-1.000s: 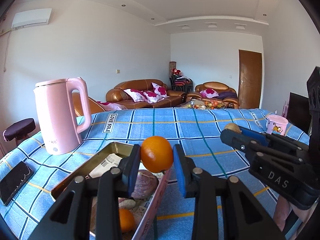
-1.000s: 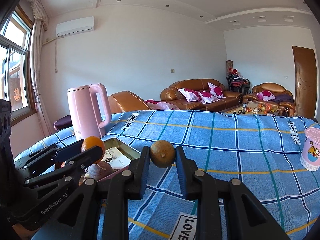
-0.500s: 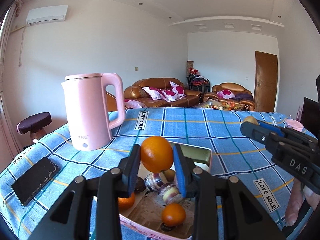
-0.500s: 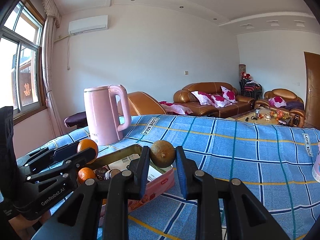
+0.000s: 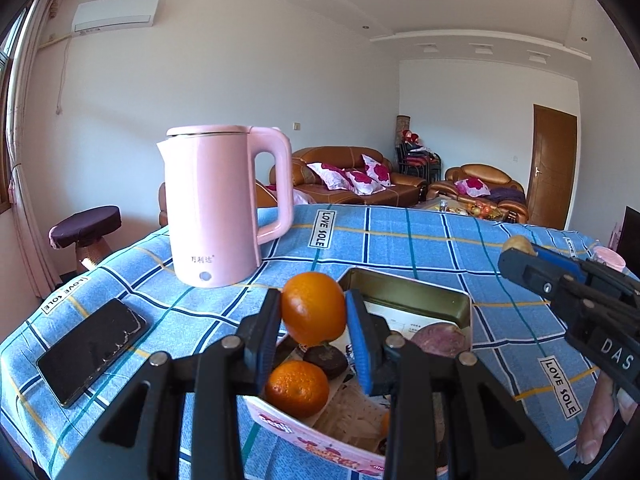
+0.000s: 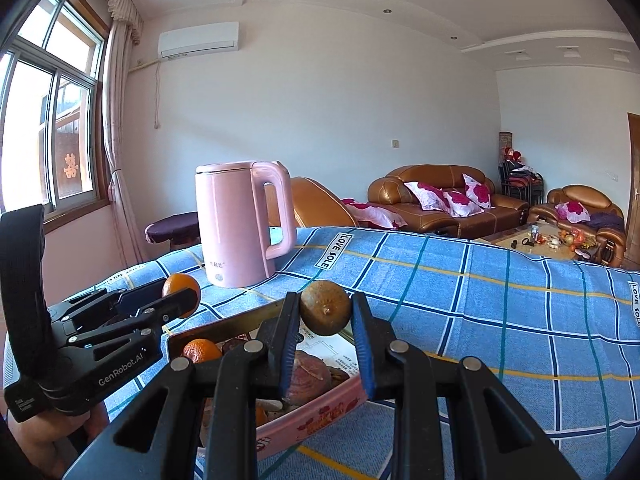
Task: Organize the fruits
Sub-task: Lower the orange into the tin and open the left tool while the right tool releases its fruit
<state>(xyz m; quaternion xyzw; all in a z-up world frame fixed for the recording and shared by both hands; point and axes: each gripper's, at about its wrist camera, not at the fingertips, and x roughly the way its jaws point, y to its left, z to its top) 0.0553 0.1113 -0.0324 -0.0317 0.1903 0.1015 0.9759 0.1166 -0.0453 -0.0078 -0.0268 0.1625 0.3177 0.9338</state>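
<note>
Two fruits are heading for one tin: the left gripper is clenching an orange above the tin's near-left corner, while the right gripper is gripping a brownish-green fruit over its far edge, apparently so each can be dropped among the fruit already lying inside. The tin is sitting on the table near a pink kettle, with a phone lying by the table's left edge.

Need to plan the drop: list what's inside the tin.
In the tin: a tangerine, a dark round item, a purplish fruit, printed paper. The grippers cover the rest.
</note>
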